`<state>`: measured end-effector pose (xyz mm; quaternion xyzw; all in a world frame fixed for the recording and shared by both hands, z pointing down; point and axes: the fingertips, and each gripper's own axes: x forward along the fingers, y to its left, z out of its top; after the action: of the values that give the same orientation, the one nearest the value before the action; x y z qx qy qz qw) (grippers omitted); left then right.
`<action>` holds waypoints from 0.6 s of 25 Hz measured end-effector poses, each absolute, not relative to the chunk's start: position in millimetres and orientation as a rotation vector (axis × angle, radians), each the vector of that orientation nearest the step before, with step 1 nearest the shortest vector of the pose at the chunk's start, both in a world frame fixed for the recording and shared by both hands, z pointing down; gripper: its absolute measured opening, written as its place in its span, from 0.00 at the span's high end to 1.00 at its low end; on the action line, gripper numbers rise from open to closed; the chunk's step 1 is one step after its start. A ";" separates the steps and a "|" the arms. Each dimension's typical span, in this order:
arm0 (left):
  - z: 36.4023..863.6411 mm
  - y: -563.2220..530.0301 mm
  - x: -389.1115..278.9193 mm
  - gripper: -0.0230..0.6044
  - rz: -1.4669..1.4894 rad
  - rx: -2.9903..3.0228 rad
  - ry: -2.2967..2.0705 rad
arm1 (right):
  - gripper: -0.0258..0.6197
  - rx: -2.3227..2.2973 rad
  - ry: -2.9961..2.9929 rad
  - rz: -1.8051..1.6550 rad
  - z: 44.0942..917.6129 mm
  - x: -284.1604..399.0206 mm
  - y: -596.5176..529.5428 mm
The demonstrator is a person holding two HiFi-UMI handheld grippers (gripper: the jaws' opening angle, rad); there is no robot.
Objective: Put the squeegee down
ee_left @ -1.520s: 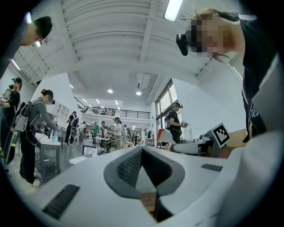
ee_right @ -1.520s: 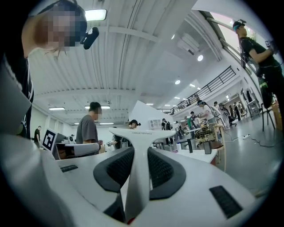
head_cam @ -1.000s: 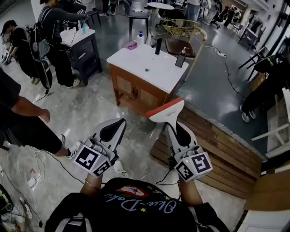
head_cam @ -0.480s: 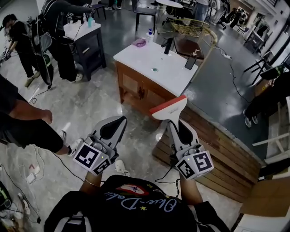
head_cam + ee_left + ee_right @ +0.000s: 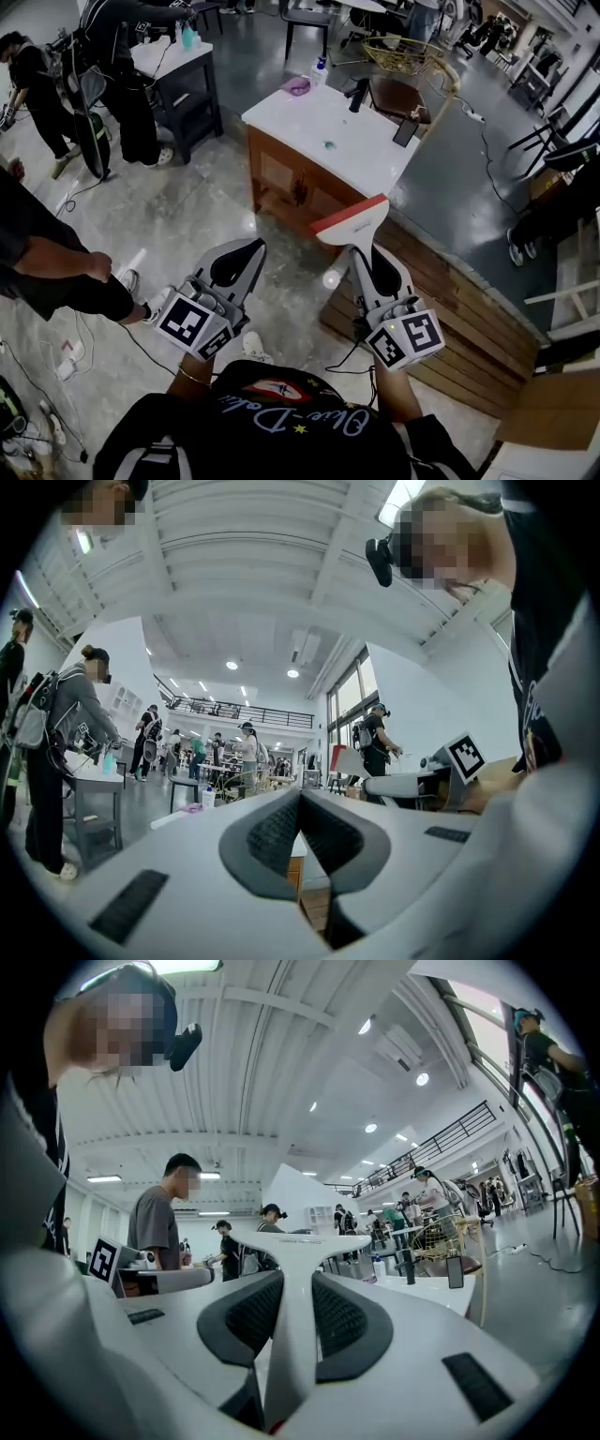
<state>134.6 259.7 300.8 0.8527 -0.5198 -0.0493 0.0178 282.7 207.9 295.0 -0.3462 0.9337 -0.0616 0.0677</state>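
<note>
The person stands on the grey stone floor (image 5: 187, 225) with one tool in each hand, both held level and pointing forward. The right gripper (image 5: 362, 255) is closed on the squeegee (image 5: 349, 223). In the right gripper view the white handle (image 5: 291, 1335) runs straight between the two dark pads (image 5: 251, 1314), and both pads press on it from the sides. The wide head of the squeegee sits just past the jaw tips, crosswise, with a red strip along its far edge. So the squeegee is in the air, not resting on anything. In the head view it shows in front of the wooden cabinet (image 5: 281, 183), near the corner of the wooden platform (image 5: 450, 300).

The left gripper (image 5: 246, 251) holds nothing. In the left gripper view its two pads (image 5: 277, 832) meet at the tips and there is nothing between them. It is beside the right one, a little apart.

The cabinet has a white top (image 5: 328, 141). On it stand a black tap (image 5: 357, 94), a small bottle (image 5: 321, 67), a pink thing (image 5: 298, 86) and a dark flat thing (image 5: 405, 133) that leans upright. Behind the cabinet is a wire basket (image 5: 403, 54). At the left, other people stand near a dark cabinet (image 5: 187, 89).
</note>
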 end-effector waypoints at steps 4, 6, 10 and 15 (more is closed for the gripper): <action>303.4 248.3 126.6 0.95 -0.153 2.666 -1.596 | 0.82 -1.067 2.804 -0.187 297.1 276.3 201.0; 303.2 242.7 122.9 0.95 -0.154 2.677 -1.582 | 0.82 -1.084 2.802 -0.190 298.4 272.8 197.1; 304.1 231.7 112.6 0.95 -0.153 2.683 -1.561 | 0.82 -1.111 2.802 -0.192 299.4 263.5 188.2; 302.6 219.3 97.4 0.95 -0.145 2.691 -1.541 | 0.82 -1.131 2.796 -0.186 297.1 247.8 177.7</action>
<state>97.4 219.3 302.6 0.8668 -0.4962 -0.0468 0.0185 247.8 177.7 297.1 -0.3737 0.9236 -0.0613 0.0600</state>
